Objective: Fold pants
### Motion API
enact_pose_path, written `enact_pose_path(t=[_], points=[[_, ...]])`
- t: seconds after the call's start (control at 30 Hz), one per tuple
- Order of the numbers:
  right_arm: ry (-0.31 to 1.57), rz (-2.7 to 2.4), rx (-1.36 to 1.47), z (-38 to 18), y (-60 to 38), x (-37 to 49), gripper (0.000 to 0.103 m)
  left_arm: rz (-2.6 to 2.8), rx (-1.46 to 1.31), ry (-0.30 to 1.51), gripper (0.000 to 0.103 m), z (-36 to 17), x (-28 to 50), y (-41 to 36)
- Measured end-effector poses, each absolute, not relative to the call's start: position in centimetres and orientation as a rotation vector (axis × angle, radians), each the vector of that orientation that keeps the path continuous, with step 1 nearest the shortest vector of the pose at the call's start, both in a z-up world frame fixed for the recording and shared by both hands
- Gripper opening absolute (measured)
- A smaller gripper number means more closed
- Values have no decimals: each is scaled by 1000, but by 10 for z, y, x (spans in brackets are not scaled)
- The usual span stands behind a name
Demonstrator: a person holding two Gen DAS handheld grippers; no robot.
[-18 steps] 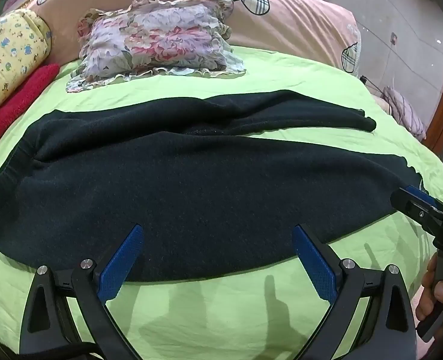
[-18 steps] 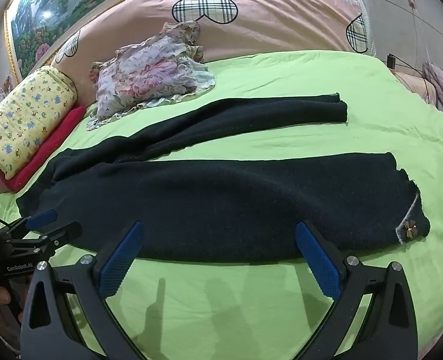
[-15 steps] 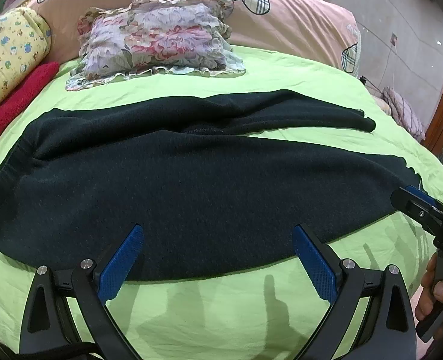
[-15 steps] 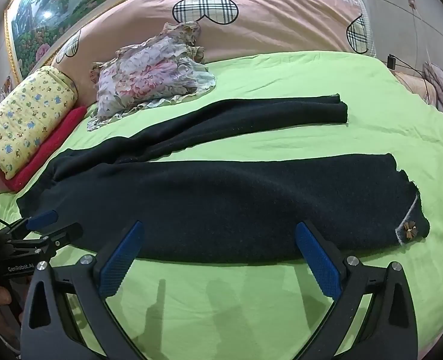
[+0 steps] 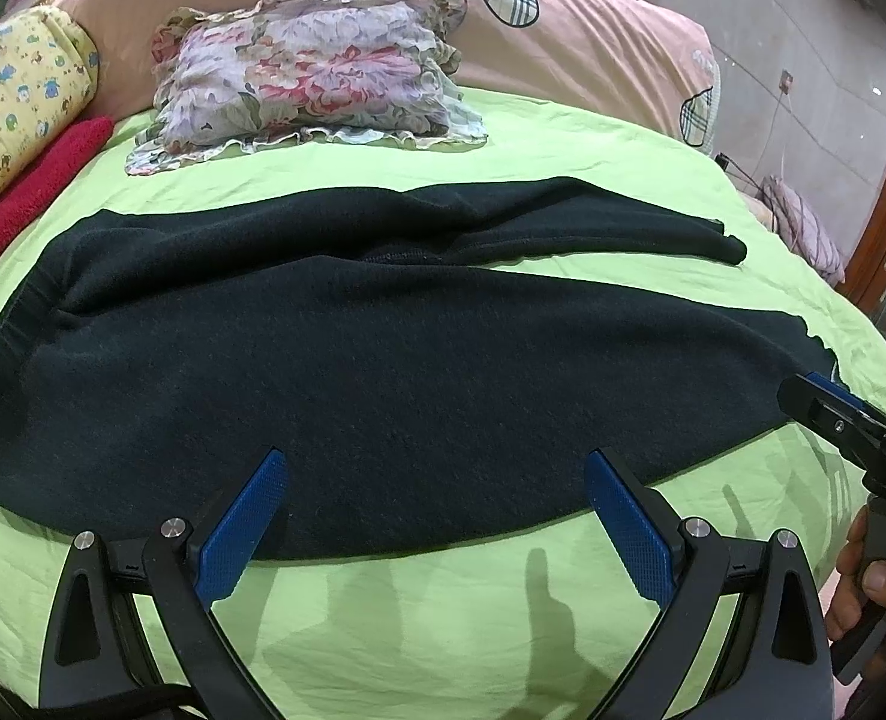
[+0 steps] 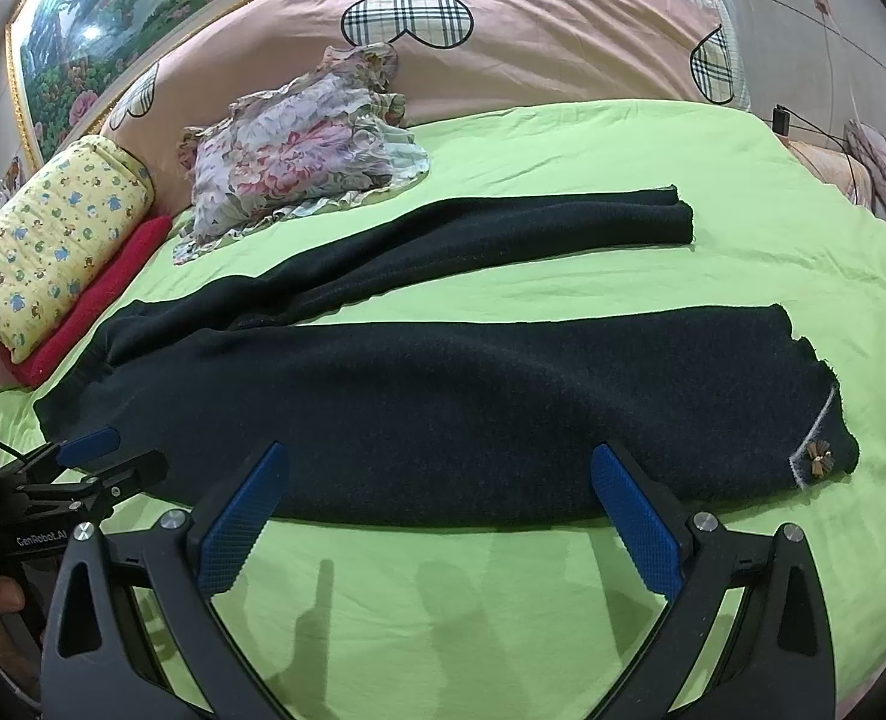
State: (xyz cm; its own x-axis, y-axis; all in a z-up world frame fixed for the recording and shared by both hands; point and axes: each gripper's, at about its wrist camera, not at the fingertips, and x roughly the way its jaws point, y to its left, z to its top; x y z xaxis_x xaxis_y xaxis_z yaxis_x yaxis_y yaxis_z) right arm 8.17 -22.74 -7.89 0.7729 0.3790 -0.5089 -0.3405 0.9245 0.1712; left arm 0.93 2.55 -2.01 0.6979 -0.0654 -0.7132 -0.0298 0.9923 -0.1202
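Note:
Black pants [image 5: 383, 372] lie flat on the green bed sheet [image 5: 443, 612], waistband to the left, two legs spread to the right; they show in the right wrist view too [image 6: 472, 408]. The near leg's hem carries a small brown bow [image 6: 817, 459]. My left gripper [image 5: 437, 516] is open and empty, just above the near edge of the pants. My right gripper [image 6: 440, 510] is open and empty at the near leg's front edge. Each gripper shows in the other's view: the right one [image 5: 826, 414] by the hem, the left one [image 6: 101, 462] by the waistband.
A floral cushion [image 5: 311, 72] lies beyond the pants. A pink duvet with plaid hearts [image 6: 502, 36] is at the head. A yellow patterned pillow [image 6: 53, 240] and a red towel [image 6: 101, 288] lie at the left. The bed edge drops off on the right.
The left wrist view has shifted very slightly; both grippers stay open and the pants have not moved.

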Motion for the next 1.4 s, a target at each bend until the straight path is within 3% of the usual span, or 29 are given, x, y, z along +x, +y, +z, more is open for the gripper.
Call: enact_pose_path(t=[0.83, 1.4], points=[[626, 408, 142, -70, -233, 87, 101, -63, -116, 805, 100, -15, 17, 20], [594, 360, 126, -44, -254, 140, 101, -114, -74, 826, 100, 7, 88, 18]])
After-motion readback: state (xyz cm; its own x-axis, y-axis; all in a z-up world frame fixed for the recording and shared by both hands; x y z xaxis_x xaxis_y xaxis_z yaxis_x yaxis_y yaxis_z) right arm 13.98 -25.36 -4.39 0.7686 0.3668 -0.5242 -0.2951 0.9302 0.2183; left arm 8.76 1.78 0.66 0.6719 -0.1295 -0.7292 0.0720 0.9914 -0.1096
